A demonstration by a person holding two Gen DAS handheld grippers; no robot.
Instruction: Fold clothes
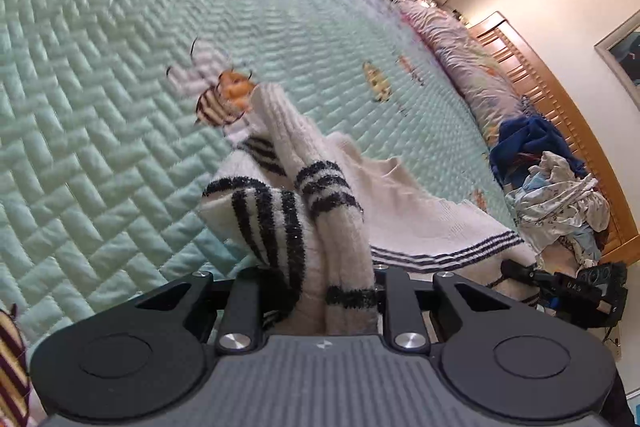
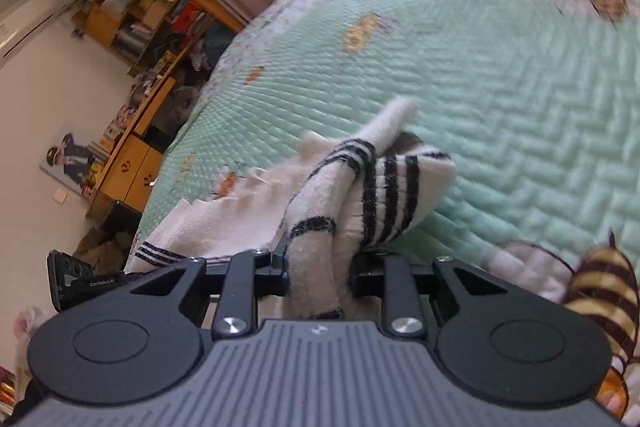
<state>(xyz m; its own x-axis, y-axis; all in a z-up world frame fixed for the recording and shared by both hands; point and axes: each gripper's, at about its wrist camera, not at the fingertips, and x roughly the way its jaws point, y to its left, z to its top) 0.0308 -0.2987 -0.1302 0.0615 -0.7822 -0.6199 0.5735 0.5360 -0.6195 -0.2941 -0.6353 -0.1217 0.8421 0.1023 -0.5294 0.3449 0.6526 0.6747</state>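
The left tongs (image 1: 320, 291) are pinching a bunched fold of the white sweater with black stripes (image 1: 320, 195), and the right tongs (image 2: 320, 267) are pinching another bunched part of the same garment. The sweater is draping between them over the green quilted bed cover (image 1: 100, 67), its striped hem trailing toward the pile of clothes (image 1: 560, 203) by the wooden headboard (image 1: 560, 99).

This is a bedroom in a home. A big bed (image 1: 120, 67) has a green bee quilt. At 3 o'clock stands a wooden headboard (image 1: 560, 107). A messy wooden shelf (image 2: 132, 11) stands at 10 o'clock.
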